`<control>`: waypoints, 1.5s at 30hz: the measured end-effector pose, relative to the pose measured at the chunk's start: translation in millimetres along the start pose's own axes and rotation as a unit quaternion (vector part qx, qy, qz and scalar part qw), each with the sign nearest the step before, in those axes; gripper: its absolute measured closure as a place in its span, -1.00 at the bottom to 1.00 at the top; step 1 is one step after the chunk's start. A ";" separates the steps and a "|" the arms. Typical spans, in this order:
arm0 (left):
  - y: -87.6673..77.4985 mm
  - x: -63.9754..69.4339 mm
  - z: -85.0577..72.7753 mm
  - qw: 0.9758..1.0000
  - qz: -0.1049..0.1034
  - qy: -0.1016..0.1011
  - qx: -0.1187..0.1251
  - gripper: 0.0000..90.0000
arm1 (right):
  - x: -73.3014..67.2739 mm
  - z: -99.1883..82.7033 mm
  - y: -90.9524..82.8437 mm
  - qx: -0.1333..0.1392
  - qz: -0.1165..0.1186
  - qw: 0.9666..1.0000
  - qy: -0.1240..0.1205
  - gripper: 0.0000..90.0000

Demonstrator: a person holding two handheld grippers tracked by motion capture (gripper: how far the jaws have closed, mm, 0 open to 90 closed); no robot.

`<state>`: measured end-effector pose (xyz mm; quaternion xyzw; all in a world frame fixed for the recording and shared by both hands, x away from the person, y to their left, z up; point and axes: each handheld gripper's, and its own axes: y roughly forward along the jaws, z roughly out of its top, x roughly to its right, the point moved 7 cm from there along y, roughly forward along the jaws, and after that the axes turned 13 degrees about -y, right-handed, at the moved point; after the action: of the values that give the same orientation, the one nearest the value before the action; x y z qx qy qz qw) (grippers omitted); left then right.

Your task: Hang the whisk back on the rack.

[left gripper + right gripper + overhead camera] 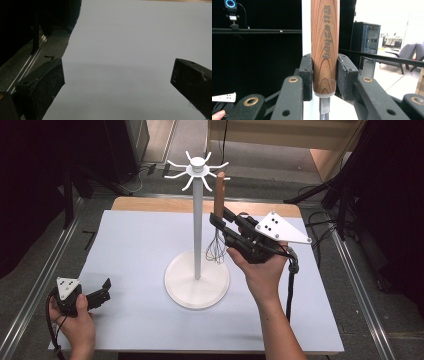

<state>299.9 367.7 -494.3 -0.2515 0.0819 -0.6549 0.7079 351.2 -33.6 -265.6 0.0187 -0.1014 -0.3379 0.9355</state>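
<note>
High view: one whisk upright, wooden handle up, wire loops down, clamped near handle's lower end by right gripper. Whisk just right of white stand pole, handle top near hooks. One stand, round base on white table. Left gripper low at table's near-left, jaws apart, empty.

Left gripper view: left gripper jaws wide, bare table between.

Right gripper view: right gripper jaws tight on whisk handle, metal stem below; stand pole behind.

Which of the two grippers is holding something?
The right gripper, shut on the whisk's wooden handle; the left gripper rests open over bare table.
</note>
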 end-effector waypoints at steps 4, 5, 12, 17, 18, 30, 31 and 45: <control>0.0 0.2 0.0 1.000 0.000 0.002 0.001 -1.00 | -0.1 0.3 -0.3 -0.004 -0.010 1.000 -0.003 0.52; 0.0 0.4 -0.1 1.000 0.001 0.003 0.001 -1.00 | -0.2 0.4 -0.7 -0.007 -0.010 1.000 -0.001 0.43; 0.2 0.4 -0.1 1.000 0.000 0.003 0.000 -1.00 | -1.1 -3.5 -6.3 -0.017 -0.010 1.000 -0.007 0.03; 0.4 0.5 -0.1 1.000 -0.001 0.001 0.000 -1.00 | 3.4 -9.8 -10.7 -0.024 -0.029 0.999 -0.014 -0.22; 0.3 0.4 -0.1 1.000 0.000 0.001 0.000 -1.00 | 5.3 -11.2 -12.5 -0.021 -0.033 0.999 -0.015 -0.25; 0.2 0.4 -0.3 1.000 0.001 0.004 -0.002 -1.00 | 25.1 -34.1 -33.0 -0.056 -0.102 0.992 -0.052 -0.64; 0.1 0.4 -0.3 1.000 0.002 0.004 -0.002 -1.00 | 26.8 -37.3 -35.7 -0.063 -0.109 0.991 -0.049 -0.68; -0.3 0.8 -0.4 1.000 0.002 0.006 -0.002 -1.00 | 34.8 -79.2 -66.0 -0.112 -0.130 0.984 -0.050 -0.85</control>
<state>299.6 366.9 -494.4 -0.2488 0.0876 -0.6546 0.7085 351.9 -109.3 -343.8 -0.0903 -0.1059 -0.4666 0.8734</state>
